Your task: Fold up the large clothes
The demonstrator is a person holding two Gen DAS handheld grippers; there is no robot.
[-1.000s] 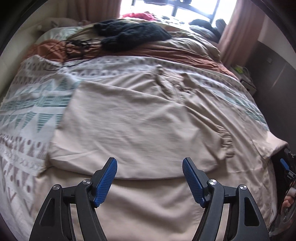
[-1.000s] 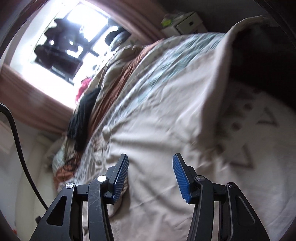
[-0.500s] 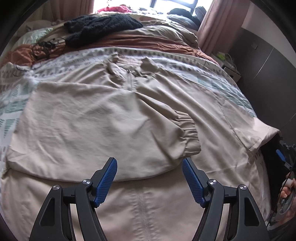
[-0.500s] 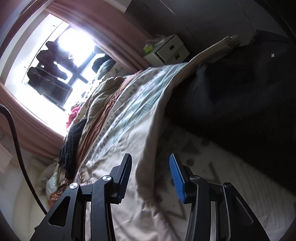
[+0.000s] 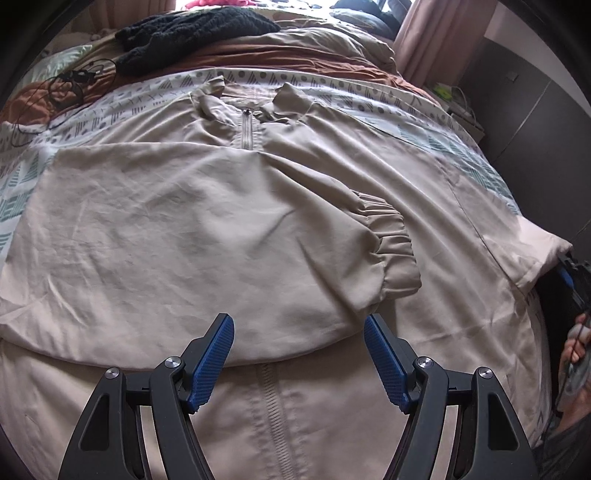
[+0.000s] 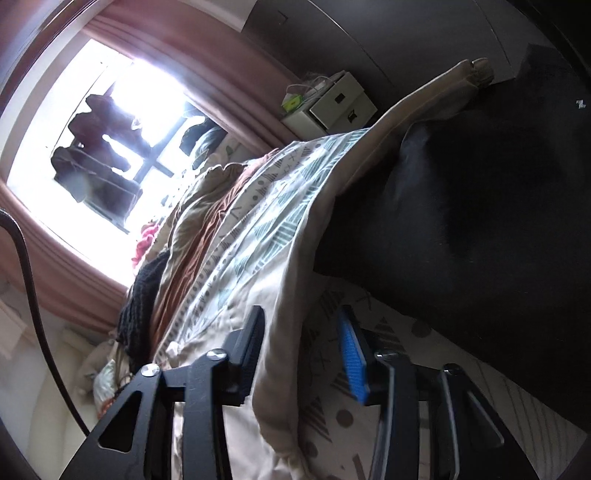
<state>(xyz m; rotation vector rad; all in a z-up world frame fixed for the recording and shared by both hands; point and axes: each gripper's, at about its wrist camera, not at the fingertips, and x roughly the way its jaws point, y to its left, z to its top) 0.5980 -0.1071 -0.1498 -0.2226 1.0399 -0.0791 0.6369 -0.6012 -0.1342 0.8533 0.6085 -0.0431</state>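
A large beige zip-up jacket (image 5: 207, 221) lies front up on the bed. Its left sleeve is folded across the chest, with the gathered cuff (image 5: 388, 236) lying right of centre. The zipper (image 5: 273, 410) runs down the middle. My left gripper (image 5: 299, 354) is open and empty, hovering over the jacket's lower part. My right gripper (image 6: 301, 354) is open at the bed's right edge, its jaws standing on either side of the jacket's hanging beige edge (image 6: 284, 332), not closed on it. The right gripper also shows at the far right of the left wrist view (image 5: 570, 273).
The bed has a patterned white and teal cover (image 5: 461, 151). A black knit garment (image 5: 195, 33), brown bedding (image 5: 295, 55) and a black cable (image 5: 66, 85) lie at the far end. A white bedside cabinet (image 6: 340, 103) and a dark wall stand on the right.
The left gripper has moved right and closer over the jacket, bringing collar and zipper into view. The right gripper has swung to the bed's right edge and narrowed around the jacket's hanging edge.
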